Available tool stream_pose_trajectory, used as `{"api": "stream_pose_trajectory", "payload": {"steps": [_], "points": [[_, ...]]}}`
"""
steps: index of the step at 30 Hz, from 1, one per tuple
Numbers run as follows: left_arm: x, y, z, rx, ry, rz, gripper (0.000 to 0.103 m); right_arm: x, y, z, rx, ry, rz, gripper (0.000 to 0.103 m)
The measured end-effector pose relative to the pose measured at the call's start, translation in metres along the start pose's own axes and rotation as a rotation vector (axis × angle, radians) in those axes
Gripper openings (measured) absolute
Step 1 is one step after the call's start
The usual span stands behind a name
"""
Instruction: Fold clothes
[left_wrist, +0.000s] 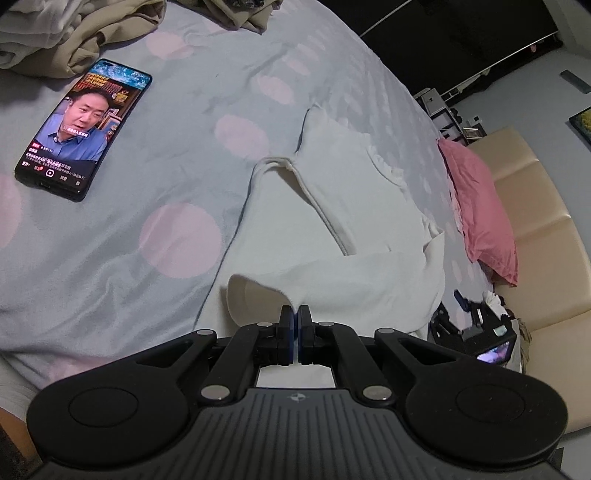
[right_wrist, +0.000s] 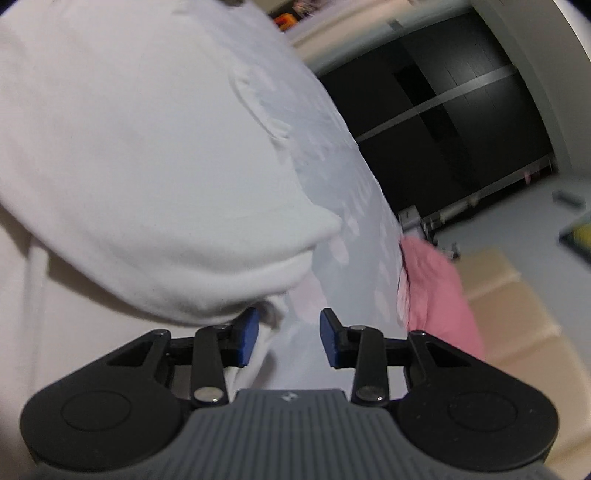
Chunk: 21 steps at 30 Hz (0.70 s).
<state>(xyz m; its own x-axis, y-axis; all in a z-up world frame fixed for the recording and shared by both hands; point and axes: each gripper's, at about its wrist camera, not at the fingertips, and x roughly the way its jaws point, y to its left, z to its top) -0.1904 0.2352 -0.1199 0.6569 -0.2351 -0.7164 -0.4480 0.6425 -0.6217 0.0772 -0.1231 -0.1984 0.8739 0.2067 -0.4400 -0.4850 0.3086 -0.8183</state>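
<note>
Left tongs (left_wrist: 294, 314), jaws together, pinch the near edge of the white garment (left_wrist: 332, 221), which lies spread on the dotted bed sheet (left_wrist: 110, 229) with its long axis running away from them toward the neckline. Right tongs (right_wrist: 289, 334) stand partly apart with nothing between the pads; a rounded fold of the garment lies just to their left, near the left pad (right_wrist: 248, 334), while bare sheet fills the gap. Judged nearer that free fold, the right tongs would need to shift left to take it.
</note>
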Motion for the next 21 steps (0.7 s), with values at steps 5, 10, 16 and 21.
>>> {"api": "stream_pose_trajectory", "payload": {"steps": [5, 10, 16, 21], "points": [[-0.003, 0.006, 0.0, -0.014, -0.005, 0.001, 0.0, 0.002, -0.006, 0.0, -0.069, 0.014, 0.001, 0.009], [0.004, 0.014, -0.004, -0.019, 0.02, 0.016, 0.0, -0.009, -0.026, -0.02, 0.094, 0.067, 0.014, 0.0], [0.012, 0.017, -0.018, 0.007, 0.068, 0.036, 0.0, -0.012, -0.024, -0.028, 0.079, 0.065, 0.06, 0.019], [0.022, 0.022, -0.027, 0.036, 0.129, 0.11, 0.001, -0.017, -0.037, -0.005, 0.145, -0.01, 0.034, 0.028]]}}
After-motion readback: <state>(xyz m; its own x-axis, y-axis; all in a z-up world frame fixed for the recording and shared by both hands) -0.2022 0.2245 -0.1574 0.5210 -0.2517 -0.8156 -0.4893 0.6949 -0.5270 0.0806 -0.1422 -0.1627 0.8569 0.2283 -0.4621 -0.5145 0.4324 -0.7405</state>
